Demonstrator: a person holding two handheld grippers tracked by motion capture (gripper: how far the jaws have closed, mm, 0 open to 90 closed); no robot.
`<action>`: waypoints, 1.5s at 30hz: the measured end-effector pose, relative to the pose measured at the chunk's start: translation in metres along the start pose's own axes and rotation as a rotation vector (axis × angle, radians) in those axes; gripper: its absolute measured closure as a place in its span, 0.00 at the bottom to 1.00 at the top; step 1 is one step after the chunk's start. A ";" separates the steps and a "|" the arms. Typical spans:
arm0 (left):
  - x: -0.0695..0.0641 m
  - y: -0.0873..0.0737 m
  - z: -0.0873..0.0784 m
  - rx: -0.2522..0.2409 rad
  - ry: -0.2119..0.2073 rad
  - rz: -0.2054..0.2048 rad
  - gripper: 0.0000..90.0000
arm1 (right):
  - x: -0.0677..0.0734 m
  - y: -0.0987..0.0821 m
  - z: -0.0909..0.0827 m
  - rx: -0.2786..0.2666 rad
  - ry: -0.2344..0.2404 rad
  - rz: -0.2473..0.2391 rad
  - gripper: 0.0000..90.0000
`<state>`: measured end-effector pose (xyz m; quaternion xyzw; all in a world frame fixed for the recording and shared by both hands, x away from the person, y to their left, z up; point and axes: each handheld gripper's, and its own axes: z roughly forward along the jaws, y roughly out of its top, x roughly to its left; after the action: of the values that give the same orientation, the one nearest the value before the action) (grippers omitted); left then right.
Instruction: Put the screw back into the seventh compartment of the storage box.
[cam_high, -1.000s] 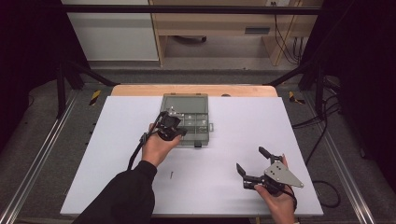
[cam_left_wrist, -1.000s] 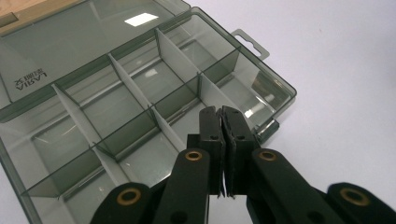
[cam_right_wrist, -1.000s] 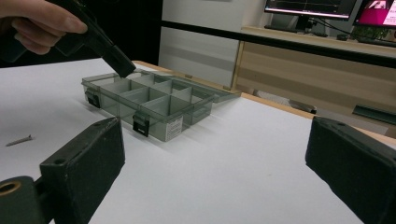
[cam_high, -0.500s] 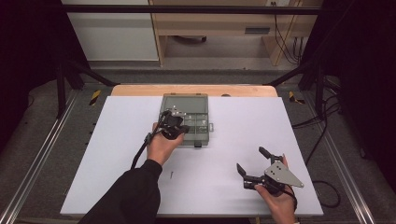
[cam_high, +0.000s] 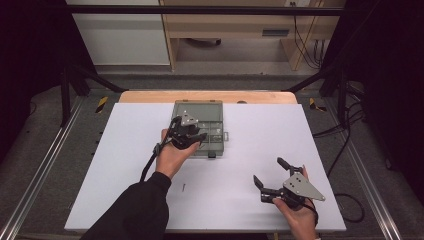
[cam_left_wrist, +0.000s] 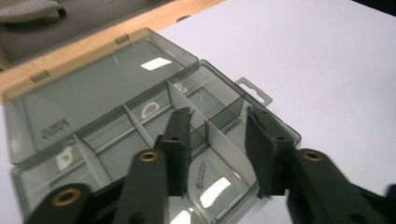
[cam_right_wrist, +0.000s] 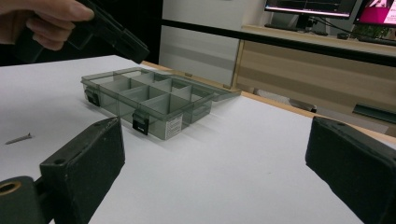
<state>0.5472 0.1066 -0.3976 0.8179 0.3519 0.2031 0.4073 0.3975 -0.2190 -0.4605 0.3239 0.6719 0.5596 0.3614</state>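
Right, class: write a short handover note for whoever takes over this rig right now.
Left gripper: over the open smoky clear plastic compartment box, jaws just opened, nothing between them.
Right gripper: open, empty, near the table's front right.
Done: one small metal screw lies in a front compartment below the left gripper.
Left: a second small screw on the white table lies outside the box.

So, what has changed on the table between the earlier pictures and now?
The left tongs, over the open compartment box, have just been opening. A screw lies in the compartment below them, with nothing pressed between the pads. The left hand shifted only slightly. The right tongs stayed open in place at the near right, the box did not move, and a second screw lies on the white table.
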 end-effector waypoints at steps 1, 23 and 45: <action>0.000 0.001 -0.004 0.002 0.001 0.005 0.61 | 0.000 0.000 0.000 0.000 -0.001 0.001 0.05; -0.016 0.001 -0.047 0.236 -0.037 0.048 0.09 | 0.001 0.001 -0.001 -0.003 -0.001 0.001 0.05; -0.031 -0.039 -0.050 0.441 -0.081 0.119 0.11 | 0.001 0.001 -0.001 -0.004 -0.001 0.002 0.05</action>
<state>0.4797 0.1258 -0.4010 0.9138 0.3225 0.1121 0.2198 0.3964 -0.2180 -0.4593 0.3242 0.6702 0.5612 0.3617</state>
